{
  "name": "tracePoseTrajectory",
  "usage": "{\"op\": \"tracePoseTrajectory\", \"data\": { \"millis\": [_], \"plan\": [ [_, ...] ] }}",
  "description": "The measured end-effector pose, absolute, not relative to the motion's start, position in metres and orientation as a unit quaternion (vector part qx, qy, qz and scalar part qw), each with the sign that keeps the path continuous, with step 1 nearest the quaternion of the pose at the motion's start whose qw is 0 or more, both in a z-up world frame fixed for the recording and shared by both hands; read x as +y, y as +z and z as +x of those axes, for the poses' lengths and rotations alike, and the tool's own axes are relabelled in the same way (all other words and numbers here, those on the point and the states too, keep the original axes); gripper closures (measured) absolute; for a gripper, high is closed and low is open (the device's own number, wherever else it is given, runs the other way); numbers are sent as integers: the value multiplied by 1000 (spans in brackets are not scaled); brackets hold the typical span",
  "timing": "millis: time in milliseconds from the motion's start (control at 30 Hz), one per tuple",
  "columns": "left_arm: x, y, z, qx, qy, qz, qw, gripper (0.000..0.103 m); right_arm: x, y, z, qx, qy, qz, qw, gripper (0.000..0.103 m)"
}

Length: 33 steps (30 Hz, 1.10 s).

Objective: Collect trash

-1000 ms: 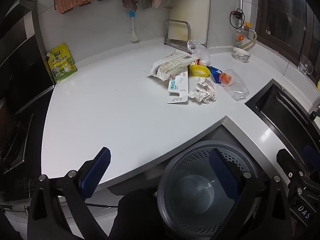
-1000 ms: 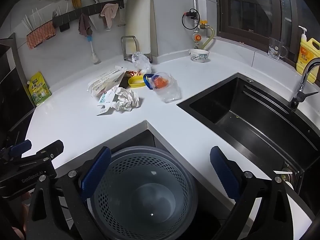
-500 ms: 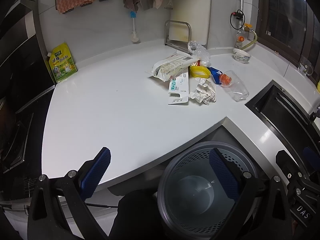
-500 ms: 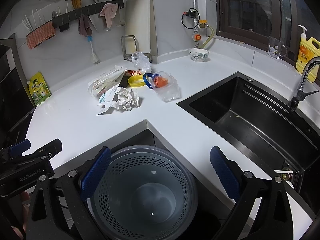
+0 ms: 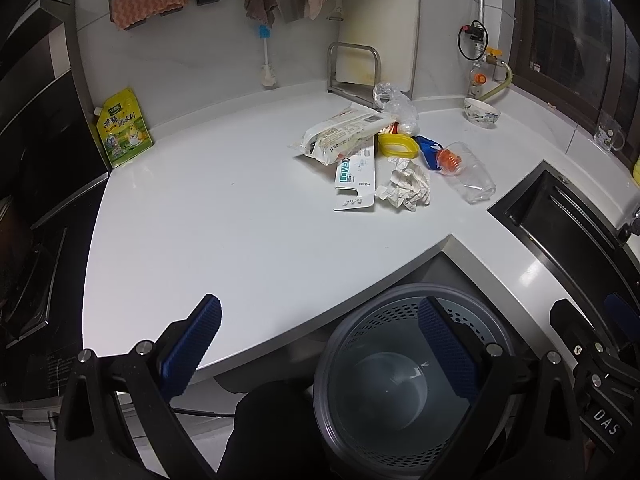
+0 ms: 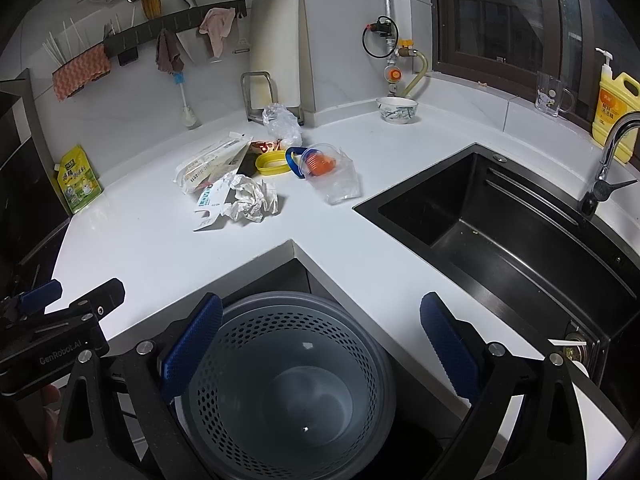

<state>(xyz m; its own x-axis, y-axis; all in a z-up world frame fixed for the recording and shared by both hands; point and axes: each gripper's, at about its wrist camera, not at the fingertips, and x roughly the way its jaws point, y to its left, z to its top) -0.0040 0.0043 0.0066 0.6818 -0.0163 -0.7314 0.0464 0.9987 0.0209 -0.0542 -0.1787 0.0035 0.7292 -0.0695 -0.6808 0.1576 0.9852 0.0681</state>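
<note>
Crumpled paper (image 6: 252, 202) lies nearest; both grippers, left (image 5: 320, 340) and right (image 6: 320, 340), gape wide, empty; approach low, pinch its bulk.

Glossy white countertop (image 6: 360, 264), perforated matt plastic bin (image 6: 372, 364), crumpled paper (image 6: 250, 202), clear plastic cup (image 6: 340, 182), matt black sink (image 6: 520, 240).

**Black frames, blue ribbed pads**

The left gripper (image 5: 320, 344) has matte black angular arms with round silver screw heads at the joints. Its fingers (image 5: 192, 344) carry bright blue pads with a fine ribbed texture. The right gripper (image 6: 320, 344) is built alike: black arms, silver screws, blue ribbed pads. White lettering reads "GenRobot.AI" on the left unit's black body and "DAS" on the right's.
</note>
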Motion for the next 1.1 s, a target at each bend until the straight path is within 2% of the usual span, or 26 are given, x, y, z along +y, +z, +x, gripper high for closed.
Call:
{"op": "tracePoseTrajectory", "data": {
  "millis": [1100],
  "plan": [
    [1, 8, -3, 396, -18, 22, 918, 6, -178, 4, -52, 360, -60, 61, 929, 8]
  ]
}}
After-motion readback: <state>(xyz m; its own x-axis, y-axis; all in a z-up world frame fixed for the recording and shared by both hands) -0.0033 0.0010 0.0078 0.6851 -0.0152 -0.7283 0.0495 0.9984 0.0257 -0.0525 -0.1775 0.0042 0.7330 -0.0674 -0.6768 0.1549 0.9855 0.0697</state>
